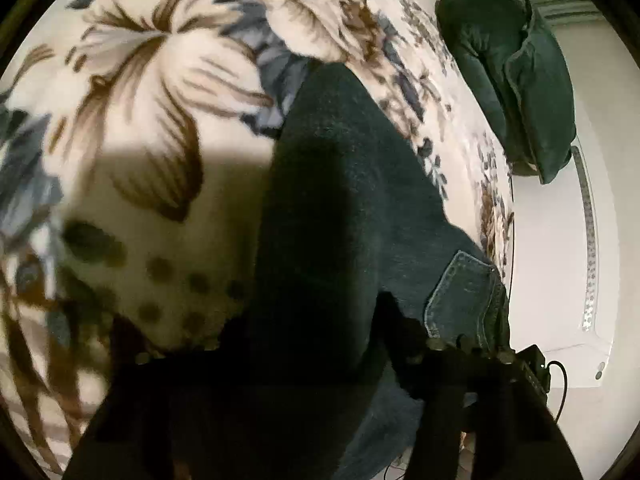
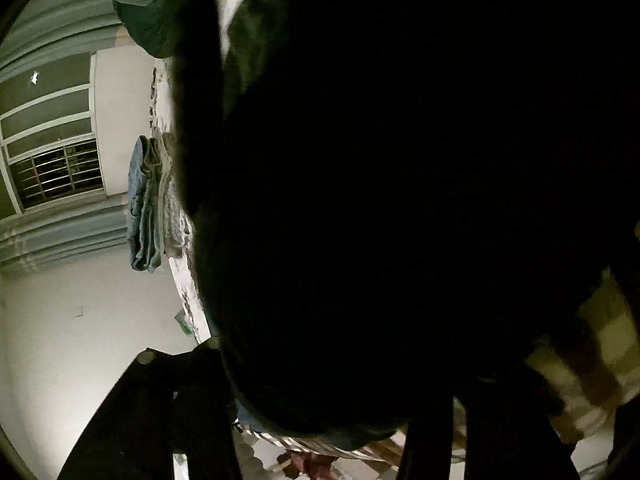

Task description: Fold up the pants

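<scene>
Dark blue denim pants lie stretched out on a floral blanket, with a stitched back pocket near the bed's right edge. My left gripper is a dark shape at the bottom of the left wrist view. The pants run between its two fingers, which close on the cloth in deep shadow. In the right wrist view the same dark pants hang right in front of the lens and fill most of the picture. My right gripper has this cloth pinched between its fingers.
A dark green pillow lies at the far end of the bed, also seen as the pillow at top left. A stack of folded jeans sits on the bed edge. Beyond it are a barred window and white wall.
</scene>
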Demonstrator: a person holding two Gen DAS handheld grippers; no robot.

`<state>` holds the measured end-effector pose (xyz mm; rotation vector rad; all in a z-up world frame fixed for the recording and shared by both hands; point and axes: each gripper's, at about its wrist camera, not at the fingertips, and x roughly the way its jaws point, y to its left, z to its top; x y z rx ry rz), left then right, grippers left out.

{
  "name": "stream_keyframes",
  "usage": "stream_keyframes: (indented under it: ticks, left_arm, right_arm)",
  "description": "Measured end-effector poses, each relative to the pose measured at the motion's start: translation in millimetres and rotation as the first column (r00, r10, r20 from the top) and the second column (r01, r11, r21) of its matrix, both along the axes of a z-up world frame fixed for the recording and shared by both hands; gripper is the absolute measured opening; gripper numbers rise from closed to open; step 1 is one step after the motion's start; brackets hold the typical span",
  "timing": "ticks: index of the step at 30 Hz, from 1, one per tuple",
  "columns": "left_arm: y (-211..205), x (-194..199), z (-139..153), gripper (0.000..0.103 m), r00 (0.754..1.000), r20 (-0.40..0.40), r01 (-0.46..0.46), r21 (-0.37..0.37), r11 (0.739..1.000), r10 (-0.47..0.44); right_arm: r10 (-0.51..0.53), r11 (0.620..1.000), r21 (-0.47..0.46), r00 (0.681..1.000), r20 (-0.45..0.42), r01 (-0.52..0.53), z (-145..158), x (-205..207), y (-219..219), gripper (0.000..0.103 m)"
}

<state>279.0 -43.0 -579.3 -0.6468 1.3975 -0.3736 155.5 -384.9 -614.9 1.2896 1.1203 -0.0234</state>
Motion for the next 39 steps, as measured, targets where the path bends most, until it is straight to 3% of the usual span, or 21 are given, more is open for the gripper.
stream_keyframes:
  ticks: [2,4,13,20,22,28,30,35,39]
  left_arm:
    - [4,-2,6,0.031,1.000,0.009,-0.020,-0.028,0.999,0.020]
    - [6,-2,15,0.027,0.999,0.017,-0.030,-0.052,0.998,0.031]
    - [8,4,81,0.026,0.996,0.069,-0.051,-0.056,0.997,0.055]
    - [27,38,151,0.026,0.986,0.125,-0.102,-0.068,0.992,0.110]
    - [40,63,175,0.026,0.981,0.153,-0.108,-0.069,0.992,0.117]
    - [99,160,232,0.026,0.965,0.223,-0.126,-0.074,0.989,0.140]
    - [126,212,249,0.026,0.958,0.251,-0.126,-0.073,0.989,0.141]
    - [186,327,270,0.026,0.940,0.314,-0.126,-0.046,0.991,0.134]
    - [224,408,261,0.026,0.931,0.338,-0.138,-0.030,0.990,0.140]
  right_arm:
    - [0.017,0.999,-0.031,1.000,0.005,-0.017,11,4,7,0.043]
    - [0.032,0.998,-0.047,0.999,0.009,-0.032,21,7,15,0.042]
    - [0.099,0.994,-0.040,0.995,0.034,-0.097,78,30,40,0.040]
    - [0.146,0.988,-0.062,0.984,0.106,-0.140,165,86,36,0.040]
    - [0.152,0.987,-0.065,0.980,0.126,-0.144,187,111,23,0.040]
    - [0.165,0.986,-0.074,0.964,0.208,-0.153,242,236,90,0.040]
    - [0.156,0.987,-0.074,0.959,0.236,-0.142,252,280,115,0.040]
    - [0.138,0.990,-0.045,0.945,0.295,-0.131,253,416,183,0.040]
    - [0.155,0.988,-0.040,0.937,0.312,-0.150,236,509,224,0.039]
